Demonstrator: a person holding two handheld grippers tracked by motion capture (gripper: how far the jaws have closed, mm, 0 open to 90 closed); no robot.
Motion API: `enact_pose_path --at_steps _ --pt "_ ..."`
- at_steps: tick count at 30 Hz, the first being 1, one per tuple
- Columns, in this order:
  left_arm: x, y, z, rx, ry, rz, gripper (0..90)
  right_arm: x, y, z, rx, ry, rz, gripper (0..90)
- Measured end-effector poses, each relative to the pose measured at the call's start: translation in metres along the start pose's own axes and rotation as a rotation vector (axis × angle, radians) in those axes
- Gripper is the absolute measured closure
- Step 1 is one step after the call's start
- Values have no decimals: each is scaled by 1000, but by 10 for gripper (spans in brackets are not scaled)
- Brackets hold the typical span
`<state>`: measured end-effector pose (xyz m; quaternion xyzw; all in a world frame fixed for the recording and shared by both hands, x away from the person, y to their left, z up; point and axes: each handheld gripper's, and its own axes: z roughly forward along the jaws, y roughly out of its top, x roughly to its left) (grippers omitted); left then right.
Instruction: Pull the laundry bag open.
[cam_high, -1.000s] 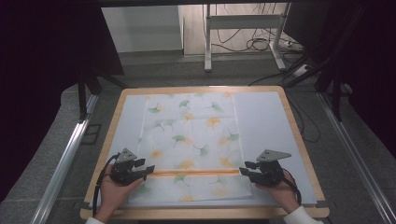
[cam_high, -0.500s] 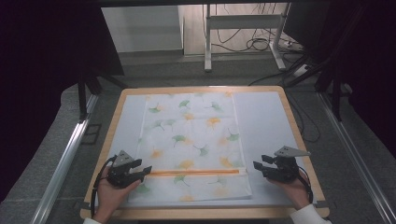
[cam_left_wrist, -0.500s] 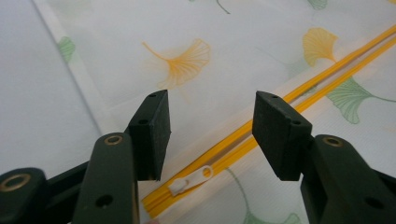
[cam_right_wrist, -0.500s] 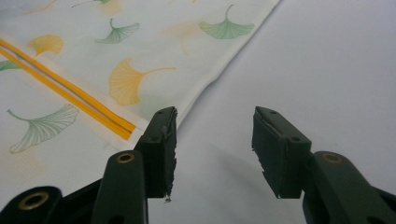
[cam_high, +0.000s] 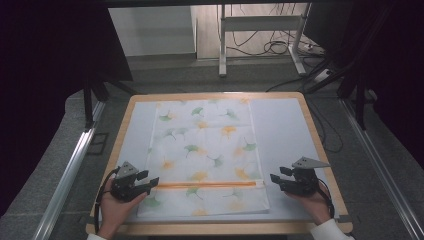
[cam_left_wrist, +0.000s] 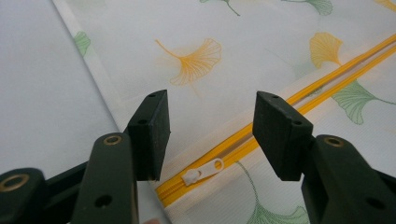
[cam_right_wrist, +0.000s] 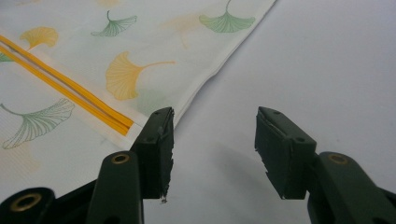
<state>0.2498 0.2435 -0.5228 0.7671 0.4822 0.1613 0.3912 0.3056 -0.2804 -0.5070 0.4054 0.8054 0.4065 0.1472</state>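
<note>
A white mesh bag (cam_high: 205, 155) printed with green and orange ginkgo leaves lies flat on the table. An orange zipper (cam_high: 210, 184) runs across its near part. The white zipper pull (cam_left_wrist: 201, 171) sits at the zipper's left end, just under my left gripper (cam_high: 149, 183). That gripper stands open over the bag's left edge, jaws astride the zipper end (cam_left_wrist: 210, 140). My right gripper (cam_high: 275, 179) is open too, off the bag's right edge, its jaws (cam_right_wrist: 212, 149) over bare mat beside the zipper's right end (cam_right_wrist: 123, 125).
A pale mat covers the wooden-rimmed table (cam_high: 320, 150). Metal rails (cam_high: 65, 175) run along both sides. A white stand (cam_high: 260, 30) and cables (cam_high: 280, 47) are on the floor beyond the far edge.
My right gripper has drawn back rightward, off the bag's right edge. The left gripper has shifted slightly left and stays at the zipper's left end.
</note>
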Motion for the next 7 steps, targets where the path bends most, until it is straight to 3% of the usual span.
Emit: enact_pose_path --at_steps 7 --pt "6 -1 -4 -16 28 -14 464 -1 0 0 4 -7 -8 435"
